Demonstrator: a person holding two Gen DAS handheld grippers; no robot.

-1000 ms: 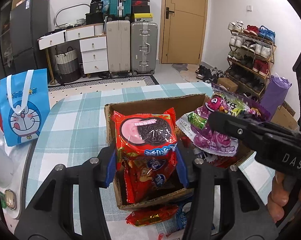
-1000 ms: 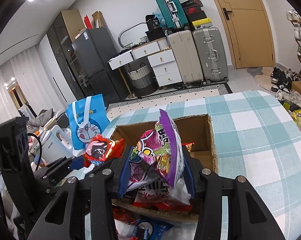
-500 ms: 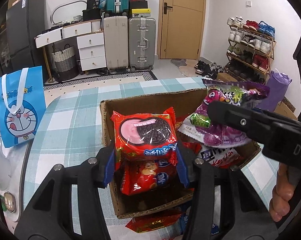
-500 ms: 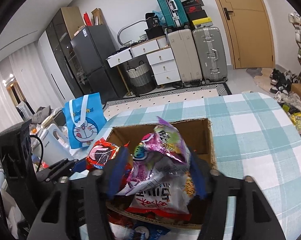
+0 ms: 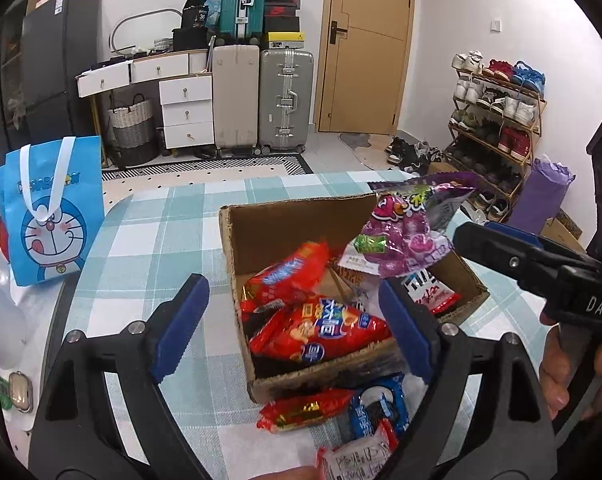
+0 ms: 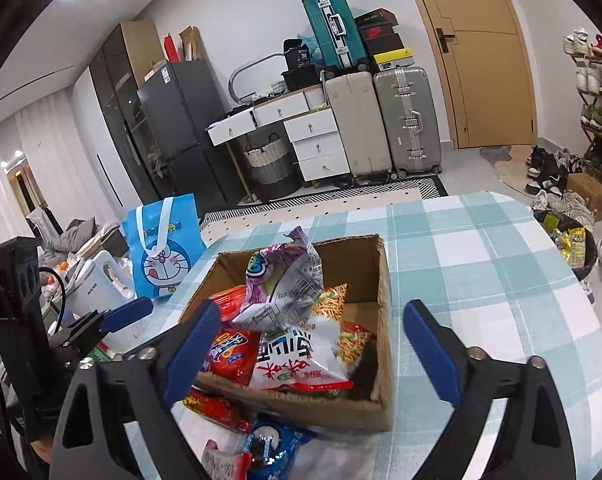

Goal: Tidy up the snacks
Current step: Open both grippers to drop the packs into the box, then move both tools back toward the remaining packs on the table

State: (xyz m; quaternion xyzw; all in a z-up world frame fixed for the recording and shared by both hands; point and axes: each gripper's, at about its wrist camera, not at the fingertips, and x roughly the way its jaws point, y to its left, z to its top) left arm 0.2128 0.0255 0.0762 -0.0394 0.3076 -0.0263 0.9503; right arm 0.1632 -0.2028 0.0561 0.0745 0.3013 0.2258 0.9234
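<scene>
Both grippers opening, nothing pinched: left gripper (image 5: 289, 328) ahead of it crinkly red foil packs (image 5: 317, 328) in corrugated cardboard box (image 5: 297, 208); right gripper (image 6: 313, 356) over glossy purple bag (image 6: 281, 280) (possibly mid-fall).

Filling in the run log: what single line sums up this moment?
left hand-held gripper: opening, empty | right hand-held gripper: opening, empty | purple bag, red packs: in cardboard box | loose snacks: table
</scene>
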